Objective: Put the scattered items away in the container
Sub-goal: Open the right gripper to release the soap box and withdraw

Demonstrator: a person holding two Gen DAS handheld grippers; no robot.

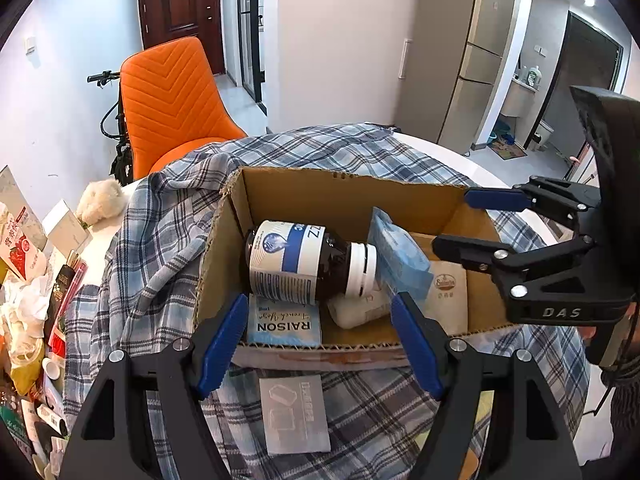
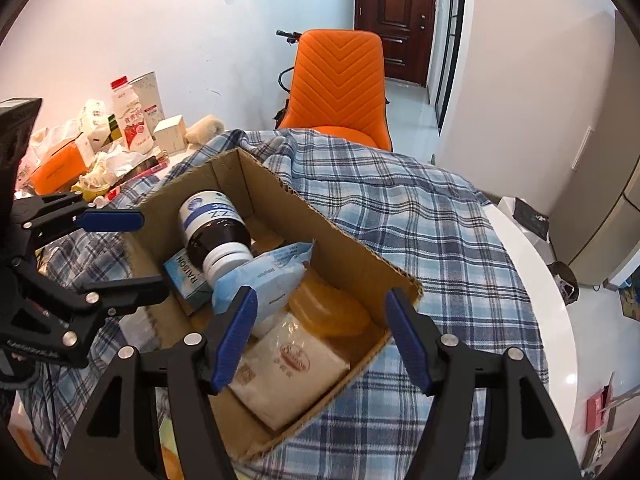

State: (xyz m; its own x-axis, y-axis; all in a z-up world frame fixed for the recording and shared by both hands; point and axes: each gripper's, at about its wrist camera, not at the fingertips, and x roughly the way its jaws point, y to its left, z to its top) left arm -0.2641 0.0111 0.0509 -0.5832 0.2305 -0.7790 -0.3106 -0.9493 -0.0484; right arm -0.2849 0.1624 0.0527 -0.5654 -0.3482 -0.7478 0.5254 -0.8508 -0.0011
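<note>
An open cardboard box (image 1: 344, 190) (image 2: 360, 256) sits on a plaid cloth. In it lie a dark bottle with a white cap (image 1: 308, 264) (image 2: 218, 232), a blue RAISON box (image 1: 284, 326) (image 2: 186, 276), a blue tissue pack (image 1: 400, 256) (image 2: 264, 280), a white sachet (image 1: 448, 296) (image 2: 292, 364) and an orange piece (image 2: 328, 308). My left gripper (image 1: 320, 344) is open and empty over the box's near edge; it also shows in the right wrist view (image 2: 124, 252). My right gripper (image 2: 320, 340) is open and empty over the box's right end, also seen in the left wrist view (image 1: 468, 220).
A flat silver packet (image 1: 294, 414) lies on the plaid cloth (image 1: 160, 248) (image 2: 440, 232) in front of the box. A pile of clutter with a milk bottle (image 2: 130, 116), cartons and wrappers (image 1: 28, 288) fills the table's left side. An orange chair (image 1: 172, 104) (image 2: 340, 84) stands behind.
</note>
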